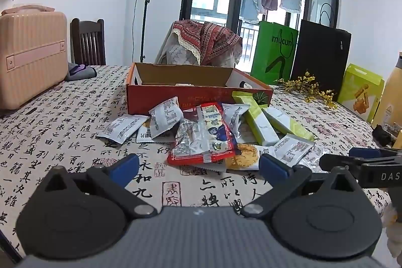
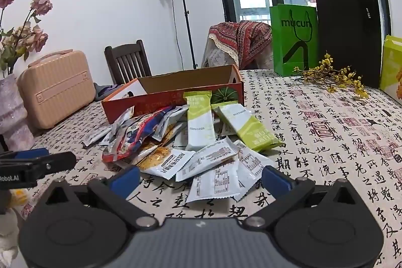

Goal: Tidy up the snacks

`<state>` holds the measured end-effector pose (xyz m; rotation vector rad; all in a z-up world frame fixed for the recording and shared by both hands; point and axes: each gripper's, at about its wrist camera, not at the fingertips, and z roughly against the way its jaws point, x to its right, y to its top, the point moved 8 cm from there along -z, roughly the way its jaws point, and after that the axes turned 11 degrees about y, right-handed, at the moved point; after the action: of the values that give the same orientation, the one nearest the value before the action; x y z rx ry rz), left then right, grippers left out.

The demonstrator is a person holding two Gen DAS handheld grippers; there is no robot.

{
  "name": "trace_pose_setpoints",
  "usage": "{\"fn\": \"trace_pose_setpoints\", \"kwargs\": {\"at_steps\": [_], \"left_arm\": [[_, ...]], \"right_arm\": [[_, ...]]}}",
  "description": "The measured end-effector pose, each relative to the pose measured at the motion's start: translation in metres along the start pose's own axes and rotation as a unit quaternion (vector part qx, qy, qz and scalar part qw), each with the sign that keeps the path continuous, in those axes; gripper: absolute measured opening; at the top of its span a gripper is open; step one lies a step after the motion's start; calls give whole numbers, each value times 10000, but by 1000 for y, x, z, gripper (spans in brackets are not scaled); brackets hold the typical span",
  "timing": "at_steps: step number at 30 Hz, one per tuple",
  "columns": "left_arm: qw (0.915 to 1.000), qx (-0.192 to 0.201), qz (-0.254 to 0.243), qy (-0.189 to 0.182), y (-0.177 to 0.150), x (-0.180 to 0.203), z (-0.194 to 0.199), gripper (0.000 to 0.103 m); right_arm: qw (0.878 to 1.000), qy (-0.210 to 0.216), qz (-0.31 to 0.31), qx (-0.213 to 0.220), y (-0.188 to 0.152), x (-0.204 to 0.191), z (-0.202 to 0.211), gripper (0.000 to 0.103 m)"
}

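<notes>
Readable stuff: the green paper bag (image 1: 273, 52) at the table's far edge says "mucun". Left gripper's (image 2: 37, 165) side reads "Robot.AI", right gripper (image 1: 364, 167) shows "DAS". One green-white snack bar (image 2: 200, 124) has a "2026/12/05"-looking date. Tablecloth (image 1: 62, 132) is covered in black Chinese calligraphy with red seals.

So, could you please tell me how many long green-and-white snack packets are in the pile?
2: one leaning on the box, one lying right of it. More could be hidden underneath.
</notes>
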<state>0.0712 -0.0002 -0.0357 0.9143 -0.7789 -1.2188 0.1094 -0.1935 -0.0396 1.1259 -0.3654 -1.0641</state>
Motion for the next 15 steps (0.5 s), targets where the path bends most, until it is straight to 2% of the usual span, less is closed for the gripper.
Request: {"fn": "trace_pose_setpoints", "kwargs": {"at_steps": [15], "left_arm": [[10000, -8, 32, -38, -1, -1, -1, 103]], "right_arm": [[10000, 5, 5, -34, -1, 0, -3, 103]]}}
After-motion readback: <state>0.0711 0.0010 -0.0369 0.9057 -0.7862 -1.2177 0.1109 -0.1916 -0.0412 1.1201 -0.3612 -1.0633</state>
